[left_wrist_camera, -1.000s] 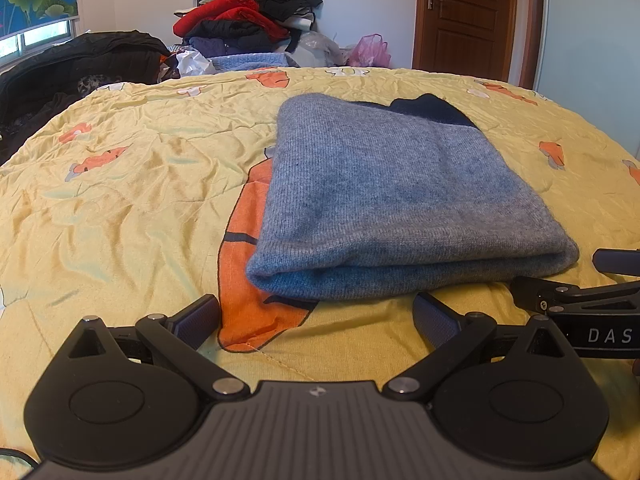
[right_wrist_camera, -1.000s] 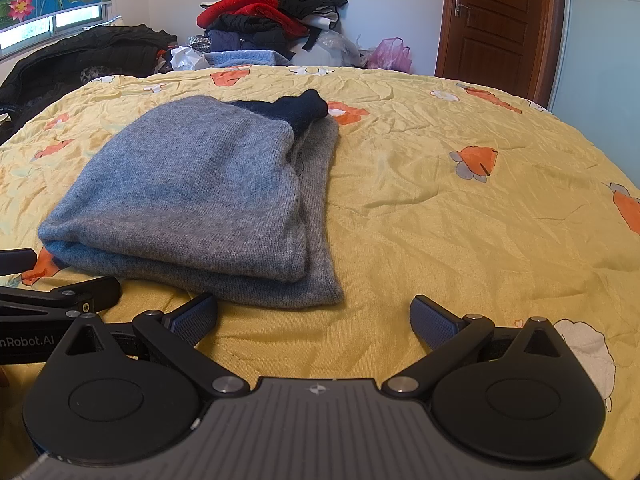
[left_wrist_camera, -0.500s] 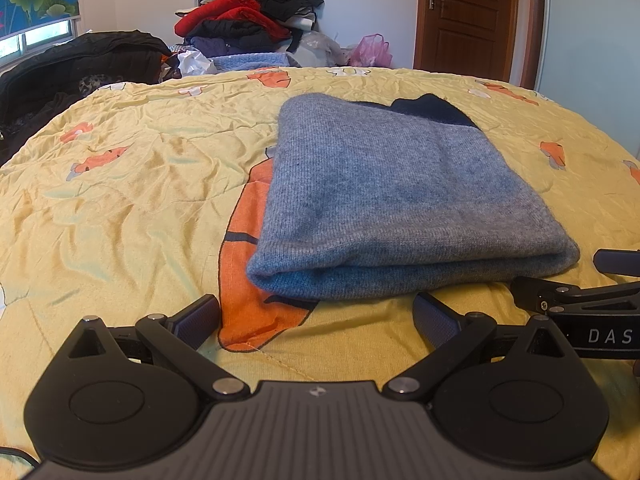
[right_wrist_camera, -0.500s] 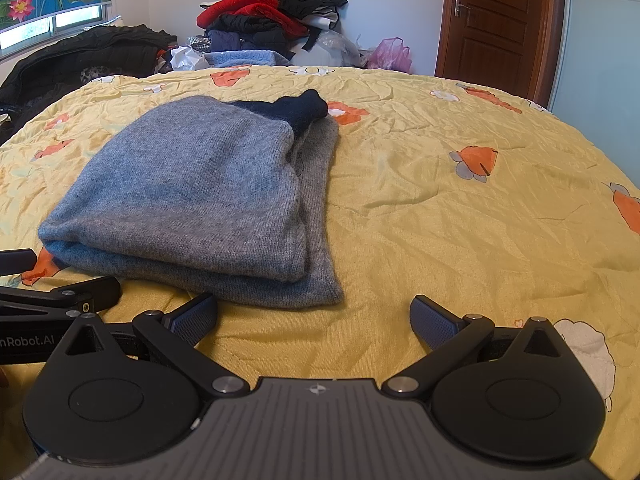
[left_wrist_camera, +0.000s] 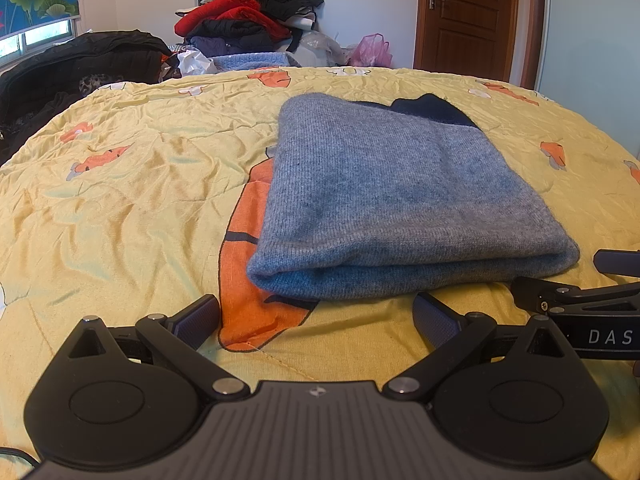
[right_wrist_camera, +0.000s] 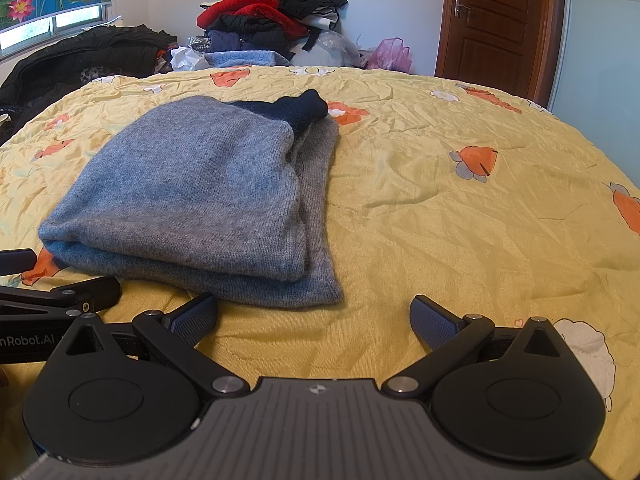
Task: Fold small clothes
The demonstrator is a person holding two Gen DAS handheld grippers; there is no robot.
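Your left gripper (left_wrist_camera: 316, 316) and right gripper (right_wrist_camera: 314, 318) both sit with fingers spread wide and empty, low over the yellow bedspread (right_wrist_camera: 460, 220) — the folded grey sweater (left_wrist_camera: 384, 196) lies just ahead of the left one and ahead-left of the right, touched by neither.

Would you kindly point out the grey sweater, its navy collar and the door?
grey sweater (left_wrist_camera: 392, 196): left wrist view, top folded panel.
navy collar (right_wrist_camera: 296, 110): right wrist view, far end.
door (right_wrist_camera: 496, 20): right wrist view, middle panel.
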